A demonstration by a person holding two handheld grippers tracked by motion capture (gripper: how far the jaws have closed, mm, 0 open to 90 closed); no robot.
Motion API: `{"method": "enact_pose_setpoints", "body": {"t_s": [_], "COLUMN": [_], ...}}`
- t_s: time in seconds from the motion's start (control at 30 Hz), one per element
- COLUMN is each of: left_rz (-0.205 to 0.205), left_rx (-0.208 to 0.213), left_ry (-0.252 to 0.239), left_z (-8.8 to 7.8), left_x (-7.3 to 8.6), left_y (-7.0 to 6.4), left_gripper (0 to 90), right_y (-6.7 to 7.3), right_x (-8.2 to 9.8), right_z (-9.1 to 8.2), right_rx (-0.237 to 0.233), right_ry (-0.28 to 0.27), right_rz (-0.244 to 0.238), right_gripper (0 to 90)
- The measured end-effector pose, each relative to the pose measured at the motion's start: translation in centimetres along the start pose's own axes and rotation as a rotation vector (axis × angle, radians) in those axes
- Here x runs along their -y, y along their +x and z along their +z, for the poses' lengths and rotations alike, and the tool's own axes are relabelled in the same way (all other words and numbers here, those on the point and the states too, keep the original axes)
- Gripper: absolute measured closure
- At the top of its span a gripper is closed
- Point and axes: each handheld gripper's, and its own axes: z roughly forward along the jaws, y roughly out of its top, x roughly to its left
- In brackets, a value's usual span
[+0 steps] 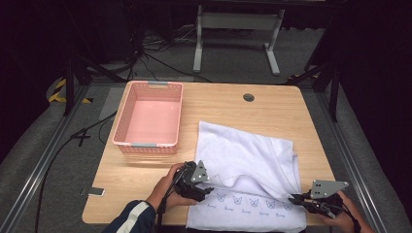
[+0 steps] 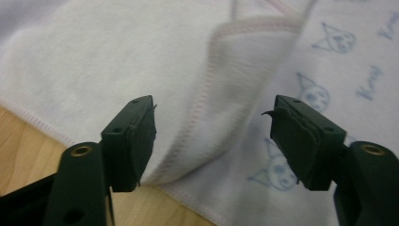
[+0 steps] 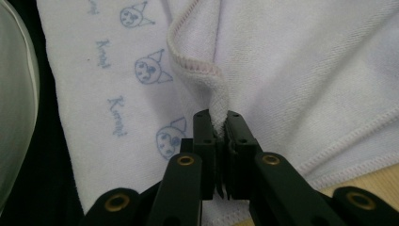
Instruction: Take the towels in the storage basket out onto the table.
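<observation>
A white towel with small blue cat-face prints along its near edge lies partly folded on the right half of the wooden table. My left gripper rests at the towel's near left part. In the left gripper view its jaws stand open, wide apart, over a stitched fold of the towel, and the pads do not press on it. My right gripper sits at the near right edge. In the right gripper view it is shut on a bunched, hemmed fold of the towel.
A pink plastic basket with nothing in it stands on the table's far left part. A round cable hole sits near the far edge. A small grey object lies at the near left corner. Table legs and cables lie on the floor beyond.
</observation>
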Motion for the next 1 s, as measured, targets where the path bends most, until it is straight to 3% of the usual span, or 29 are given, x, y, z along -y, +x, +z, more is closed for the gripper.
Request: {"method": "enact_pose_setpoints", "body": {"t_s": [0.07, 0.17, 0.3, 0.33, 0.43, 0.47, 0.53, 0.63, 0.67, 0.73, 0.87, 0.9, 1.0], "left_rz": [-0.037, -0.043, -0.041, -0.037, -0.020, -0.025, -0.013, -0.030, -0.050, -0.060, -0.036, -0.028, -0.055], "left_rx": [-0.013, 0.000, 0.054, 0.063, 0.099, 0.094, 0.070, 0.029, -0.011, -0.015, -0.043, -0.070, -0.121], "left_ry": [-0.018, -0.027, 0.033, 0.037, 0.029, 0.024, 0.025, 0.020, 0.053, 0.080, 0.091, 0.090, 0.093], "left_z": [0.0, 0.2, 1.8, 1.9, 1.7, 1.5, 1.3, 1.1, 1.4, 2.2, 2.8, 3.2, 4.1], "left_x": [-0.3, -0.6, -0.6, -0.6, -0.6, -0.6, -0.5, -0.6, -0.6, -0.6, -1.1, -1.3, -2.1], "left_y": [0.7, 1.0, 1.2, 1.2, 1.2, 1.2, 1.2, 1.6, 2.0, 2.4, 2.7, 3.0, 4.4], "left_gripper": [28.6, 27.5, 30.6, 33.5, 56.6, 69.1, 81.2, 84.2, 85.3, 85.6, 85.8, 85.8, 86.1], "right_y": [0.0, 0.1, 0.2, 0.2, 0.2, 0.2, 0.1, -0.1, -0.5, -1.1, -2.4, -2.4, -4.4], "right_x": [0.0, -0.1, -0.1, 0.0, 0.0, 0.1, 0.1, 0.0, -0.2, -0.4, -0.7, -0.7, -1.0], "right_z": [0.0, 0.0, 0.1, 0.1, 0.1, 0.0, 0.1, 0.2, 0.6, 0.9, 1.3, 1.3, 1.7], "right_rx": [-0.002, 0.001, -0.006, -0.006, -0.003, 0.000, 0.008, 0.019, 0.041, 0.045, 0.094, 0.094, 0.160], "right_ry": [-0.005, -0.003, -0.002, -0.001, -0.004, -0.005, -0.003, 0.000, 0.018, 0.021, 0.027, 0.027, 0.028], "right_rz": [-0.006, -0.013, -0.014, -0.014, -0.012, -0.009, 0.004, 0.014, 0.035, 0.060, 0.093, 0.093, 0.133], "right_gripper": [84.6, 84.4, 84.3, 84.3, 84.7, 84.8, 85.2, 85.7, 86.1, 86.3, 86.6, 86.6, 86.6]}}
